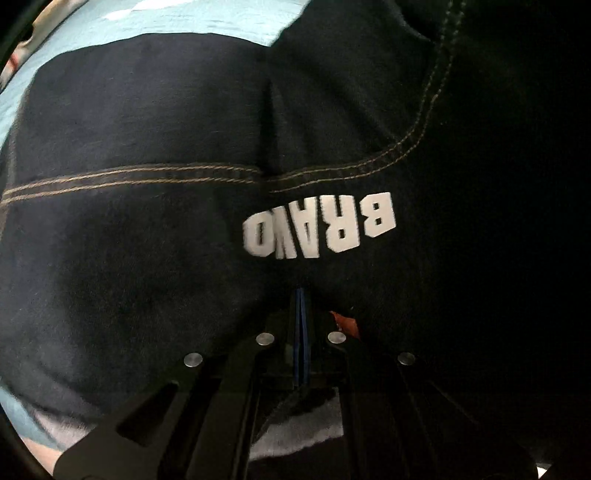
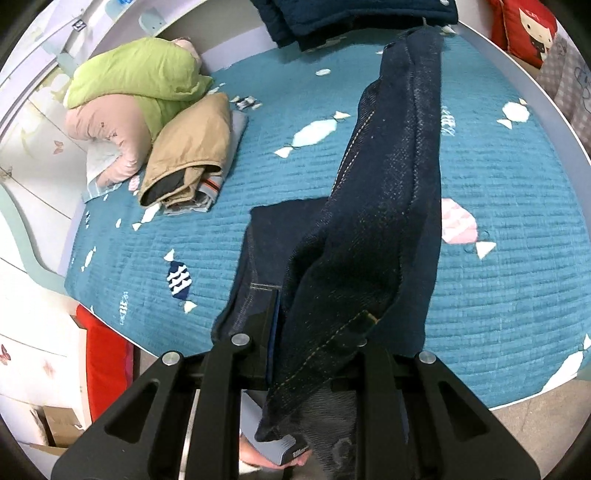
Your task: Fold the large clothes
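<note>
Dark blue jeans (image 2: 391,206) with tan stitching hang over the teal bed quilt (image 2: 498,192). My right gripper (image 2: 295,317) is shut on the jeans near the waistband, and the denim drapes over its right finger and stretches away toward the far edge of the bed. In the left wrist view the jeans (image 1: 155,122) fill the frame, with a white "BRAVO" print (image 1: 319,227) just beyond the fingers. My left gripper (image 1: 302,314) is shut on the jeans, its jaws pressed together with fabric bunched around them.
Folded clothes lie at the far left of the bed: a green and pink bundle (image 2: 136,85) and a tan jacket (image 2: 192,151). A dark quilted garment (image 2: 332,18) lies at the far edge. A red cushion (image 2: 528,29) sits at the right.
</note>
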